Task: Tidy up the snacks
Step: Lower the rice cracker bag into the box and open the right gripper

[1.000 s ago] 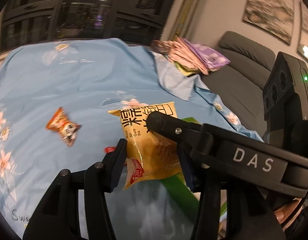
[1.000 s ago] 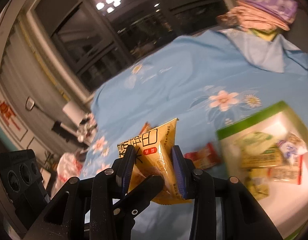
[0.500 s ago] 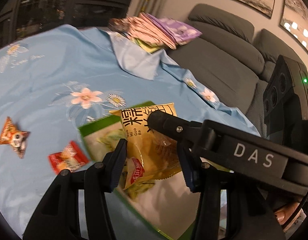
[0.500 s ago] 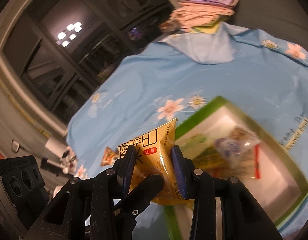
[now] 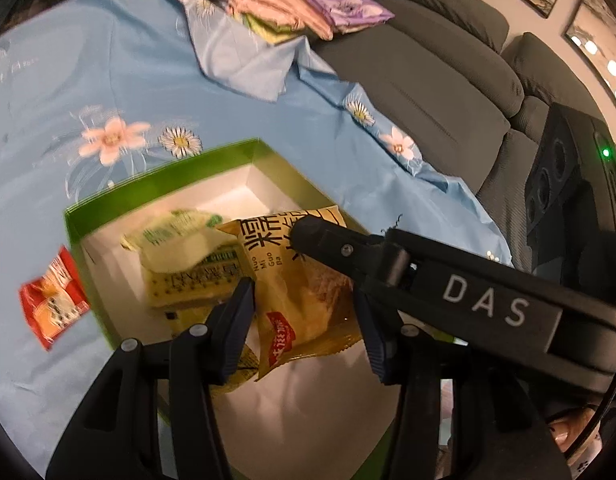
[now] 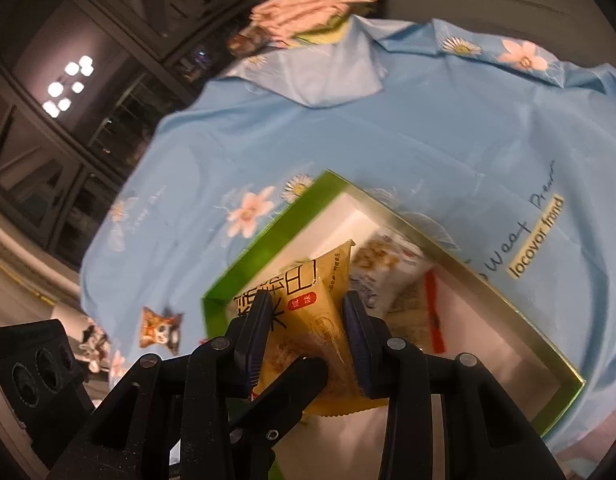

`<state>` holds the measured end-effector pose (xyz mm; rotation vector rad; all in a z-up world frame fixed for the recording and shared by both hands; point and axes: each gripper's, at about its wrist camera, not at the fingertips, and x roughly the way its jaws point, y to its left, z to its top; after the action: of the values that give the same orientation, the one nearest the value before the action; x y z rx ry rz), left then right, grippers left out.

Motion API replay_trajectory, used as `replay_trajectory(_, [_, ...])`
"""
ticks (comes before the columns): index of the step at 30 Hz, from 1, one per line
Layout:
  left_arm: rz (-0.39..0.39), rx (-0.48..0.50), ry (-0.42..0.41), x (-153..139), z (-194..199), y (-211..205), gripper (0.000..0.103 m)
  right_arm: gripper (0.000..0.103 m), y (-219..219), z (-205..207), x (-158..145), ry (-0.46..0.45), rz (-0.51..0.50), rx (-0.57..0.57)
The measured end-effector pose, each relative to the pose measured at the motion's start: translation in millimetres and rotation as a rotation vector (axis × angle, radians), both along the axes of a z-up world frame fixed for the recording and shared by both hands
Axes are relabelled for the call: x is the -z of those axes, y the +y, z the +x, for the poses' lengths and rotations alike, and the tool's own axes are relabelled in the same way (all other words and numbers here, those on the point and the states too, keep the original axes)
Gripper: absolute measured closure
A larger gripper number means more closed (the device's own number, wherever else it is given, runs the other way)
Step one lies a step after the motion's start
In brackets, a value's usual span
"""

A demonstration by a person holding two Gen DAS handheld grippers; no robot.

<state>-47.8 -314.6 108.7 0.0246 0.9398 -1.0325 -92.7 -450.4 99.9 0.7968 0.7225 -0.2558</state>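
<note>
- Grey sofa cushions (image 5: 440, 80) are filling the background on the right, with dark window panes (image 6: 80, 128) showing behind the table in the right wrist view.
- Covering the whole table, a light blue flowered cloth (image 5: 88, 92) is lying with one corner folded back on itself at the far end.
- Sitting on the cloth, a green box (image 5: 164, 178) with a white inside is lying open directly beneath both tools.
- Folded pink and purple cloths (image 5: 304, 8) are resting in a stack at the far edge of the table, well apart from the box.
- Pale green and yellow packets (image 5: 188, 264) are lying inside the box, with a whitish packet (image 6: 388, 268) near its far wall.
- Hanging above the box interior, the yellow snack packet (image 5: 308, 292) is being pinched from both sides at once.
- The left gripper (image 5: 304, 328) is clenching the packet's lower part, its pads pressing the wrapper.
- The right gripper (image 6: 306, 334) is clamping the same packet, crossing over the left tool.
- Just outside the box's left wall, a red packet (image 5: 52, 300) is lying on the cloth.
- An orange triangular packet (image 6: 160, 326) is sitting farther left, apart from the box.
</note>
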Motion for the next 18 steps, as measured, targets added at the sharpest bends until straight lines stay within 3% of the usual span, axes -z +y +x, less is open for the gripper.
replay_trajectory(6, [0.036, -0.003, 0.068, 16, 5, -5, 0.054, 0.063, -6, 9, 17, 0.09, 0.011, 0.005])
replay_trajectory(10, [0.056, -0.029, 0.044, 17, 8, -2, 0.053, 0.063, -6, 13, 23, 0.146, -0.016, 0.032])
replay_trajectory(18, [0.035, -0.034, 0.053, 14, 8, 5, 0.041, 0.063, -10, 11, 21, 0.155, -0.025, 0.065])
